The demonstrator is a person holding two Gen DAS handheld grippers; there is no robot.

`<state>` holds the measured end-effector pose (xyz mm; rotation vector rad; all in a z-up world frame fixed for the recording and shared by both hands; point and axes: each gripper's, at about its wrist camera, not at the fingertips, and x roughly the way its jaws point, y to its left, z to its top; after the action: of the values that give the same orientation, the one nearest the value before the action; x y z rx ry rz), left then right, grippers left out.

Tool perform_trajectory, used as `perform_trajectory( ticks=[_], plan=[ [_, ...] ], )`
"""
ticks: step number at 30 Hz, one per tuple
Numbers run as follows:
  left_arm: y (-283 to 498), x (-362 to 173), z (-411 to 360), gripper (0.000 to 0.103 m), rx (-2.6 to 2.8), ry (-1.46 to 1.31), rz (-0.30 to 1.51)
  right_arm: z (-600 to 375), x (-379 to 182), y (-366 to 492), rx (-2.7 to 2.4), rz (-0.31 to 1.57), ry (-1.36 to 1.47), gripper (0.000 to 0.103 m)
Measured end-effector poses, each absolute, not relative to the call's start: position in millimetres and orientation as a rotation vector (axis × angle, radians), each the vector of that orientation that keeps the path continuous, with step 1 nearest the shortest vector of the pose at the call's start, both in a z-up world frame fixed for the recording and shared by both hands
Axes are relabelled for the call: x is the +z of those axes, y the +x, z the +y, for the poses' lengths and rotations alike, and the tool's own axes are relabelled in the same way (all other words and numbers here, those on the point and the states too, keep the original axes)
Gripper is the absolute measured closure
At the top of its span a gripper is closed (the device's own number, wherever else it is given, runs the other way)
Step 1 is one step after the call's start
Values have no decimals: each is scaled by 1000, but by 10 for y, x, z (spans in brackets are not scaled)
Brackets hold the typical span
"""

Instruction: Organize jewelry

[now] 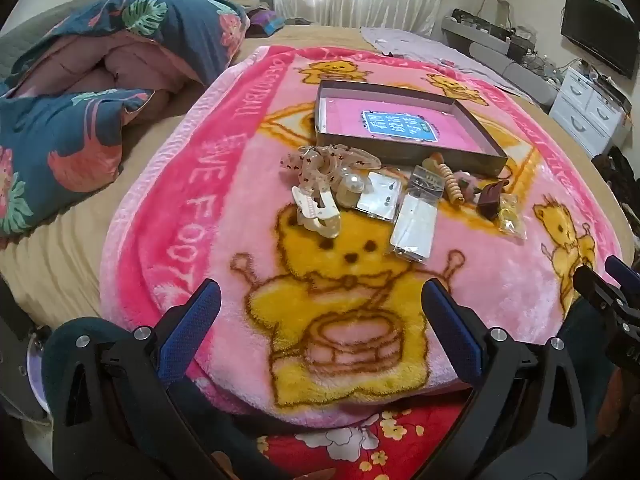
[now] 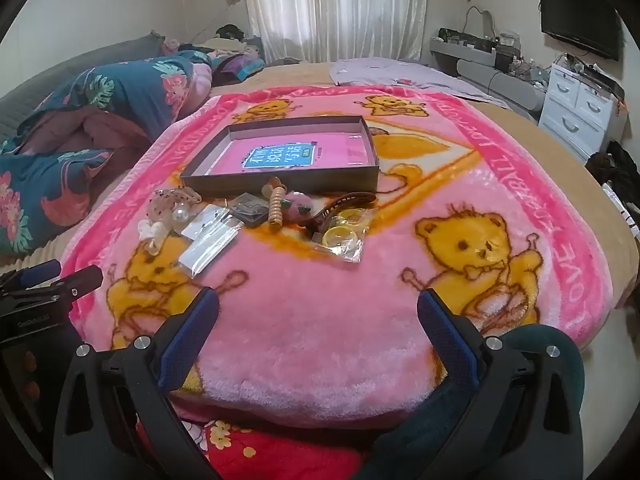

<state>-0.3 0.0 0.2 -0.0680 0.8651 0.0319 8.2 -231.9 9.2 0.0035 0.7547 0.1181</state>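
A shallow grey box [image 1: 404,151] [image 2: 280,184] with a pink floor and a blue label lies on the pink bear blanket [image 1: 240,240] [image 2: 320,340]. In front of it lies a heap of jewelry: a white hair claw [image 1: 318,212], a speckled scrunchie [image 1: 320,162], clear packets [image 1: 416,220] [image 2: 212,240], a beaded spiral tie [image 1: 450,184] [image 2: 276,206], a brown clip [image 1: 490,198] [image 2: 340,204] and a packet of yellow rings [image 2: 344,236]. My left gripper [image 1: 320,300] and right gripper [image 2: 318,304] are open and empty, well short of the heap.
A folded floral duvet [image 1: 92,92] lies at the left on the bed. White drawers [image 2: 580,104] and a wall TV [image 2: 580,20] stand at the right. The bed's front edge is just below the grippers.
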Motion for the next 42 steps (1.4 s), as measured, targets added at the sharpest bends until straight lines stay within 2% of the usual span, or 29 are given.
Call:
perform_trajectory(
  ticks=[42],
  plan=[
    [-48,128,24,9,41,-61,840,-2325,161,-6,127,751,23,4]
  ],
)
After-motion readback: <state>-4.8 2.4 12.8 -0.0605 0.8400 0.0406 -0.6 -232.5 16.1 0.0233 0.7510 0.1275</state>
